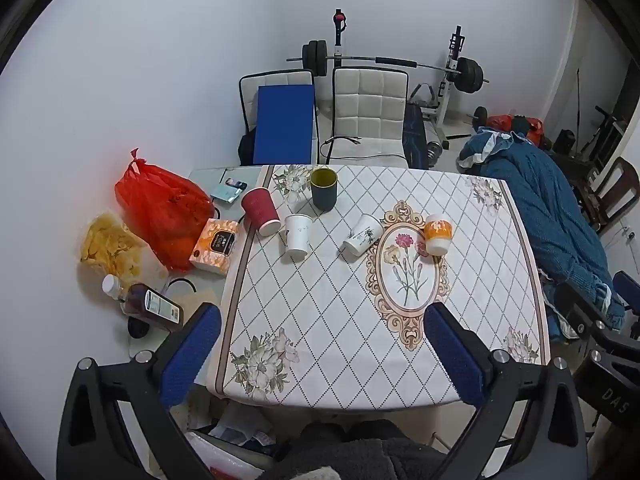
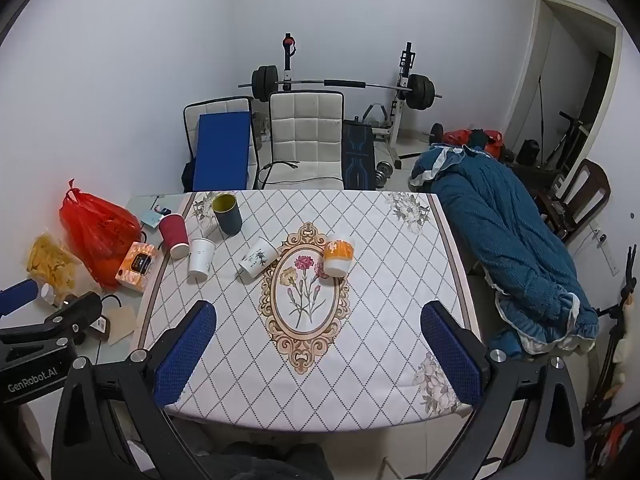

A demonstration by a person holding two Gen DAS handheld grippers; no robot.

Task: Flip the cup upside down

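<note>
Several cups stand in a row on the patterned tablecloth (image 1: pixel 340 320). A red paper cup (image 1: pixel 260 211) (image 2: pixel 174 235) stands upside down at the left. A dark green cup with a yellow inside (image 1: pixel 324 189) (image 2: pixel 227 214) stands mouth up behind. A plain white cup (image 1: pixel 297 233) (image 2: pixel 201 258), a white cup with a plant print (image 1: pixel 362 233) (image 2: pixel 259 257) and an orange-and-white cup (image 1: pixel 437 234) (image 2: pixel 338 257) stand upside down. My left gripper (image 1: pixel 320 354) and right gripper (image 2: pixel 318 354) are open and empty above the table's near edge, well short of the cups.
Left of the cloth lie a red plastic bag (image 1: pixel 160 208), a bag of chips (image 1: pixel 108 248), an orange box (image 1: pixel 216 245) and a brown bottle (image 1: pixel 154 305). Two white chairs (image 1: pixel 368 116) stand behind the table. A blue blanket (image 1: pixel 560 224) lies to the right.
</note>
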